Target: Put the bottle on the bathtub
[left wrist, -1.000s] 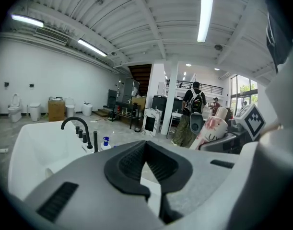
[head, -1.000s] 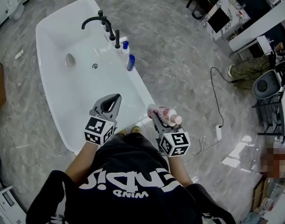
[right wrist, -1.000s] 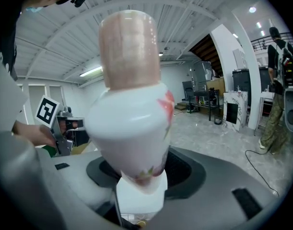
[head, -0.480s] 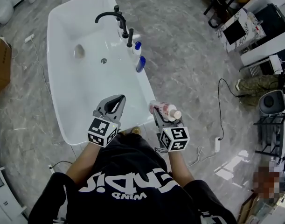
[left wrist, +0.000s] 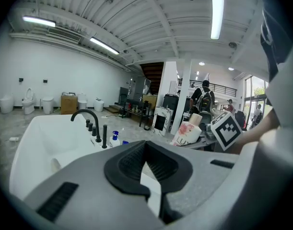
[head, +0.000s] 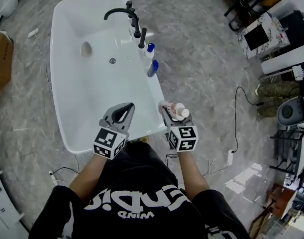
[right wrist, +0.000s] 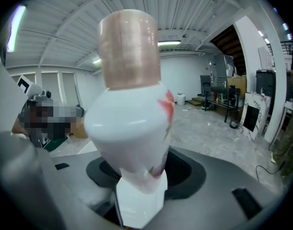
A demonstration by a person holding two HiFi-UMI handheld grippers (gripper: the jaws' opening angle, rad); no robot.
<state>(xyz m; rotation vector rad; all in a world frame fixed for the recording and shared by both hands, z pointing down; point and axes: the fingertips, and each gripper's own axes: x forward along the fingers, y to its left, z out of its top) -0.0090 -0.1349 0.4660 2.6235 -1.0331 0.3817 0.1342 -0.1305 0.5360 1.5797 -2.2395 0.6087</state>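
Right hand-held gripper (head: 172, 115): you are clamping its jaws tight on the lower body of the bottle (head: 178, 110), with the cap pointing away from you
Left hand-held gripper (head: 124, 108): you are carrying it with the jaws pressed together and nothing between them
Bottle position: it is hanging in the air just beside the right rim of the bathtub (head: 92, 98), at the near end, not resting on it
Change: over the last second you are stepping in on the tub; the tub and faucet (head: 123, 13) are sliding toward frame centre, and the grip on the bottle is staying the same
Meaning: the carry is probably nearly over, and the placing is not yet begun
Rim neighbours: a blue bottle (head: 152, 67) and a blue-capped bottle (head: 150, 49) are sitting on the right rim by the faucet, well apart from yours
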